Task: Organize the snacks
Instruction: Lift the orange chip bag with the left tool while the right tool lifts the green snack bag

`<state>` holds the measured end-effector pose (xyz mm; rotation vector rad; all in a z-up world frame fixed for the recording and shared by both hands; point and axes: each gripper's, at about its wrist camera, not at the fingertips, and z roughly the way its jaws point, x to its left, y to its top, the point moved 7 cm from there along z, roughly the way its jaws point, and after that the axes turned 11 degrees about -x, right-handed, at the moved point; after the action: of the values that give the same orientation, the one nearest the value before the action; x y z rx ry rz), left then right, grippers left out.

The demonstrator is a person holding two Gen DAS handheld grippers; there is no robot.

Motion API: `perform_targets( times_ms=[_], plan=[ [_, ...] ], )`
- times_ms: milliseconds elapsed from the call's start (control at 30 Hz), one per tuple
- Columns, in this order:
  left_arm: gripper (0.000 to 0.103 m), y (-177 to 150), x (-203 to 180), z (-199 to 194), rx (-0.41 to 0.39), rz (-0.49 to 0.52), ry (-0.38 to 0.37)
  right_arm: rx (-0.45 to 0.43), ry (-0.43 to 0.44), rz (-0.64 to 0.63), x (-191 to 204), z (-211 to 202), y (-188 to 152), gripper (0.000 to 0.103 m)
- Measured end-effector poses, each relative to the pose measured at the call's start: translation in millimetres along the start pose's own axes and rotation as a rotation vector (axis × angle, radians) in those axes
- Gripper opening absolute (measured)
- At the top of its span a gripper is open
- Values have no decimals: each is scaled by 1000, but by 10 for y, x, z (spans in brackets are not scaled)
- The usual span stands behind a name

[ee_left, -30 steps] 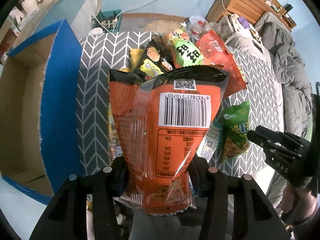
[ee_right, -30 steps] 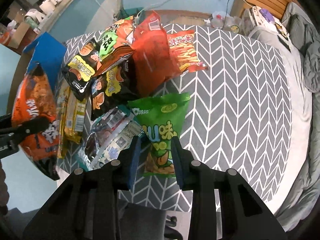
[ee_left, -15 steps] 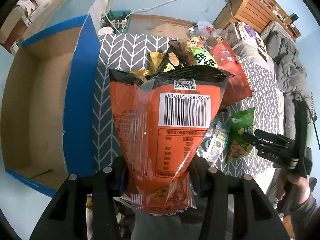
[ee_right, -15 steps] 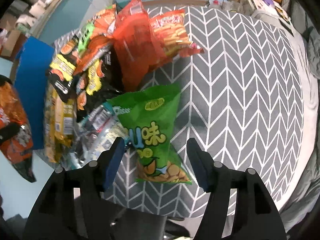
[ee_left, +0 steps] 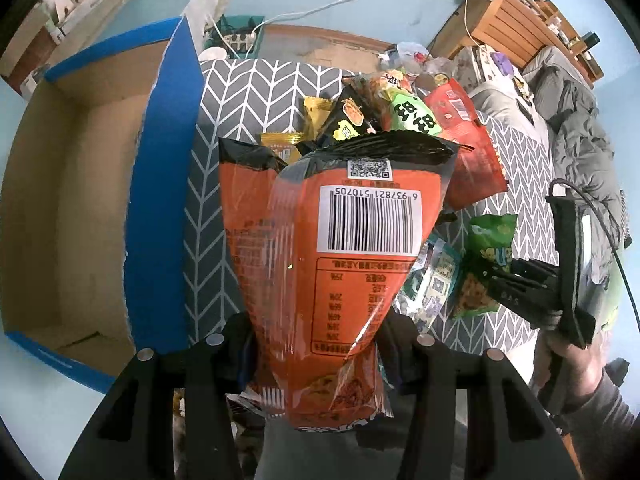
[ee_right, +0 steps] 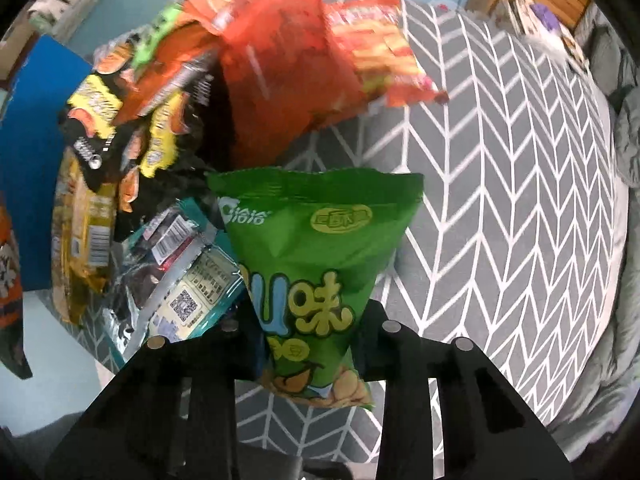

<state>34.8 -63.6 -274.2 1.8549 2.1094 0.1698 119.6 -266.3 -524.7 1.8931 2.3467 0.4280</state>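
Note:
My left gripper [ee_left: 316,344] is shut on the lower part of an orange snack bag [ee_left: 332,248], which hangs barcode side toward the camera above the table edge. An open cardboard box with blue outer walls [ee_left: 80,200] stands to its left. In the right wrist view, my right gripper [ee_right: 308,340] is shut on the lower end of a green snack bag [ee_right: 312,248] at the near side of the snack pile [ee_right: 168,80]. The left wrist view shows the right gripper [ee_left: 532,284] at the green bag [ee_left: 486,256].
A round table with a grey chevron cloth [ee_right: 500,160] carries red [ee_right: 280,72], yellow-black and teal [ee_right: 180,280] bags in a heap on its left half. A grey blanket [ee_left: 580,152] and wooden shelf [ee_left: 516,24] lie beyond. A person's hand [ee_left: 576,376] holds the right gripper.
The right gripper opened wide around the green bag, then shut on it again lower down. The left gripper kept its hold on the orange bag while more of the box came into its view.

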Motion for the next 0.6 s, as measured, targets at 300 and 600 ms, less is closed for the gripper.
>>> perform_targets(
  times_ms=[300, 600],
  plan=[
    [51, 99, 39, -113, -19, -4, -18, -55, 38, 33, -33, -367, 105, 30],
    [51, 228, 190, -377, -64, -35, -34, -133, 74, 12, 220, -882, 333, 30]
  ],
)
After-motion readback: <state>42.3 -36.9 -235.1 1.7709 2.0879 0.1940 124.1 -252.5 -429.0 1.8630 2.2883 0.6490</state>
